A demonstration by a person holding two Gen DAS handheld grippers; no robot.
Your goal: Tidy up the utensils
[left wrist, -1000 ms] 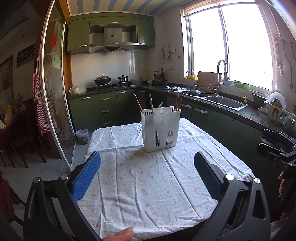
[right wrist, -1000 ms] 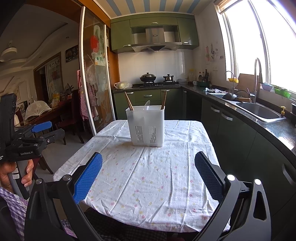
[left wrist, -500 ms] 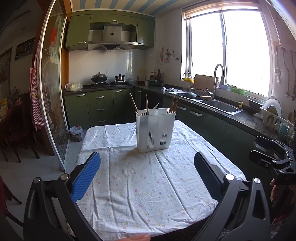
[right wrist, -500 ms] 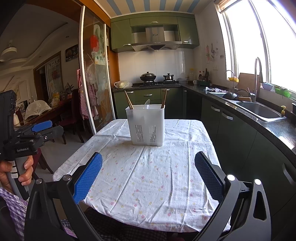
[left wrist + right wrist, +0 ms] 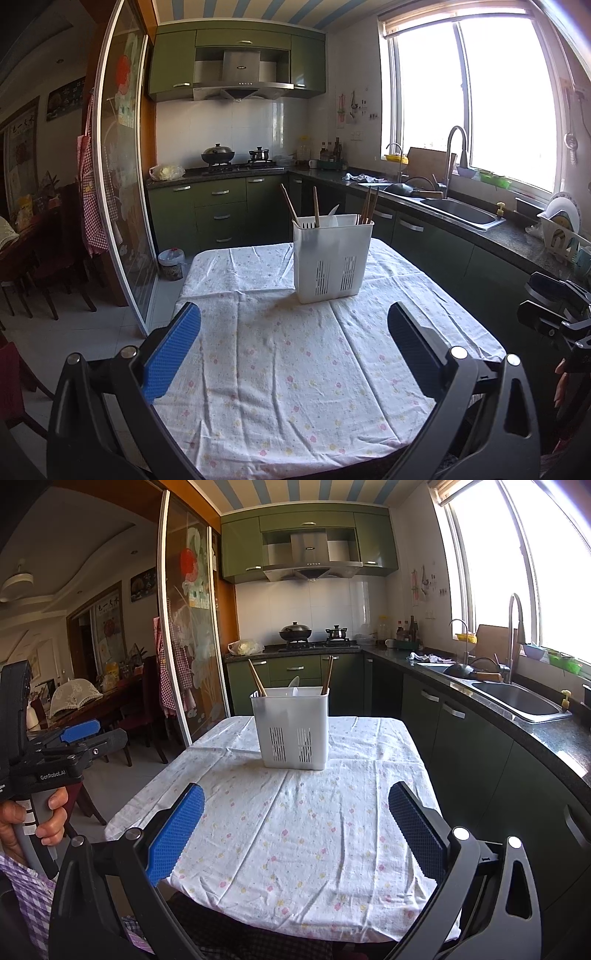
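A white slotted utensil holder (image 5: 332, 254) (image 5: 291, 727) stands upright toward the far end of the table. Wooden chopsticks (image 5: 369, 205) (image 5: 327, 674) and a white spoon (image 5: 332, 218) (image 5: 293, 683) stand in it. My left gripper (image 5: 293, 347) is open and empty, held over the near half of the table, well short of the holder. My right gripper (image 5: 295, 829) is open and empty, also over the near table edge. The left gripper shows at the left of the right wrist view (image 5: 79, 738), and the right gripper at the right edge of the left wrist view (image 5: 554, 306).
The table wears a white flowered cloth (image 5: 295, 369) (image 5: 314, 830). A green counter with a sink (image 5: 517, 698) runs along the right. A glass sliding door (image 5: 122, 184) stands left. A stove with a wok (image 5: 218, 155) is at the back.
The left gripper's view has swung and pulled back a little, so the holder sits more central and farther. The right gripper has barely moved. Both stay open.
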